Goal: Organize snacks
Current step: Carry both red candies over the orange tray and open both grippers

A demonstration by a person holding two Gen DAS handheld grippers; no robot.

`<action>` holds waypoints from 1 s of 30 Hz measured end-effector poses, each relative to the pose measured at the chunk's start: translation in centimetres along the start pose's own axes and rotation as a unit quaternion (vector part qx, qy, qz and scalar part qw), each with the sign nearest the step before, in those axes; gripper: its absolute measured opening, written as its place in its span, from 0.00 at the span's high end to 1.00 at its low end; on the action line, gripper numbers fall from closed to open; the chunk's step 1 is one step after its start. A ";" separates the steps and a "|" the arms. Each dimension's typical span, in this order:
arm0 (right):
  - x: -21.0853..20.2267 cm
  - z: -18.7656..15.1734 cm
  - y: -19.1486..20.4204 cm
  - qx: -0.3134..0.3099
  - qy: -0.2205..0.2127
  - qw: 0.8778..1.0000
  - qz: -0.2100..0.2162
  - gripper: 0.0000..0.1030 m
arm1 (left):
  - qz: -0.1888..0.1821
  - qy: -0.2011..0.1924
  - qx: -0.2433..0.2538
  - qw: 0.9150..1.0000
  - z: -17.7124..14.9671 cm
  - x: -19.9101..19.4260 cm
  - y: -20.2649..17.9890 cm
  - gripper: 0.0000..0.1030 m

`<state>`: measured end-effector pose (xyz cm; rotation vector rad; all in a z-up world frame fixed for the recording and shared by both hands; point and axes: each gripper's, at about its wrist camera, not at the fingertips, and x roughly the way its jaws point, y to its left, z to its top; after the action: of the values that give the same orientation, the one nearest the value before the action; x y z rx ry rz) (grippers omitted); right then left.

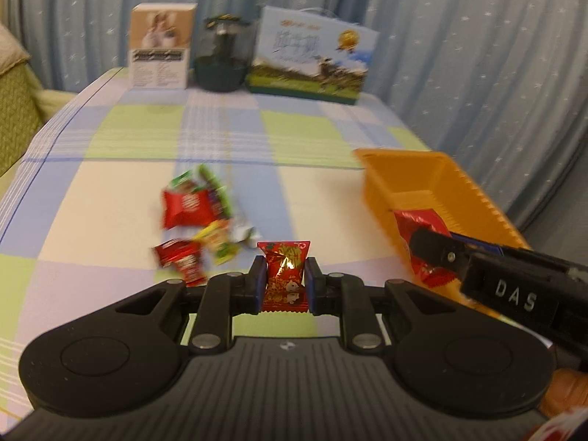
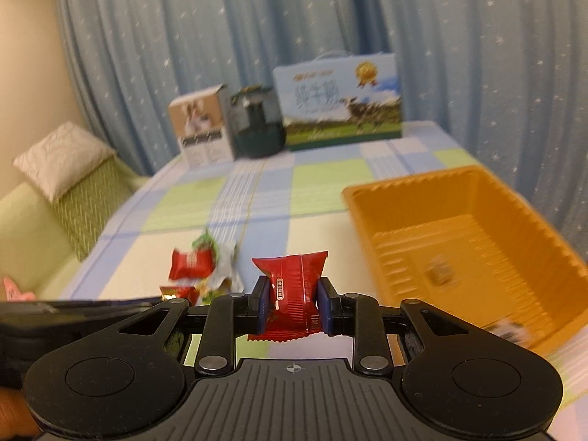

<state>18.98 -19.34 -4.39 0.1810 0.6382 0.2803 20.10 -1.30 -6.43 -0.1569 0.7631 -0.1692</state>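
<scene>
Glossy red-gold snack packet (image 1: 286,275) pinched in left hand-held gripper (image 1: 286,282), ribbed red packet (image 2: 294,294) in right hand-held gripper (image 2: 293,303)

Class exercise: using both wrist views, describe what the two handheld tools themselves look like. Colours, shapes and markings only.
Both the left tool and the right tool are matte black, with a ribbed grey-black base, two round lobes, silver pivot pins and blue pads inside the fingers. Seen side-on, the right tool carries raised silver letters "DAS". No cables show.

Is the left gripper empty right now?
No, the left gripper is shut on a red and gold snack packet, pinched between its blue pads.
</scene>
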 end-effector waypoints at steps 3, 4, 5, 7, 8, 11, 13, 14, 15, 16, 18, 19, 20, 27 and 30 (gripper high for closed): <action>-2.0 1.7 -1.6 0.012 -0.015 1.000 -0.014 0.73 | -0.018 -0.010 0.014 1.000 1.0 -0.6 -2.5 0.82; -2.6 2.3 -2.2 0.015 -0.019 1.000 -0.018 0.73 | -0.024 -0.013 0.018 0.999 1.3 -0.7 -3.3 0.82; -3.2 3.0 -2.8 0.018 -0.023 0.999 -0.023 0.73 | -0.030 -0.015 0.022 0.999 1.6 -0.8 -4.1 0.82; -4.4 4.3 -4.1 0.023 -0.034 0.999 -0.029 0.73 | -0.041 -0.018 0.030 0.999 2.3 -0.9 -5.6 0.82; -4.9 4.8 -4.8 0.022 -0.039 0.998 -0.032 0.73 | -0.046 -0.019 0.033 0.998 2.7 -0.9 -6.4 0.82; -6.1 6.1 -6.8 0.021 -0.049 0.998 -0.041 0.73 | -0.061 -0.018 0.039 0.997 3.5 -0.7 -8.3 0.82; -6.6 6.6 -8.0 0.018 -0.051 0.997 -0.049 0.73 | -0.071 -0.015 0.042 0.996 3.9 -0.4 -9.4 0.82; -6.7 6.8 -8.6 0.016 -0.049 0.997 -0.053 0.73 | -0.076 -0.013 0.043 0.996 4.1 -0.2 -9.9 0.82; -6.6 6.9 -9.1 0.015 -0.047 0.997 -0.058 0.73 | -0.079 -0.011 0.043 0.996 4.2 0.0 -10.3 0.82; -6.7 6.8 -9.8 0.014 -0.045 0.997 -0.062 0.73 | -0.081 -0.008 0.044 0.996 4.3 0.3 -10.7 0.82; -6.5 6.8 -10.8 0.015 -0.039 0.997 -0.068 0.73 | -0.087 -0.001 0.046 0.995 4.5 0.8 -11.5 0.82; -6.4 6.7 -11.4 0.015 -0.036 0.997 -0.071 0.73 | -0.089 0.002 0.048 0.995 4.6 1.1 -11.8 0.82; -6.2 6.6 -11.9 0.016 -0.032 0.997 -0.075 0.73 | -0.092 0.004 0.050 0.995 4.7 1.4 -12.1 0.82; -5.0 5.9 -14.4 0.019 -0.011 0.996 -0.081 0.73 | -0.100 0.017 0.062 0.993 4.9 3.3 -14.1 0.82; -4.6 5.7 -15.0 0.024 -0.006 0.996 -0.082 0.73 | -0.105 0.023 0.066 0.992 4.9 4.0 -14.7 0.82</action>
<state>21.95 -35.39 -1.11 0.1750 0.6434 0.1052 24.97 -16.03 -2.66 -0.1078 0.7782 -0.4235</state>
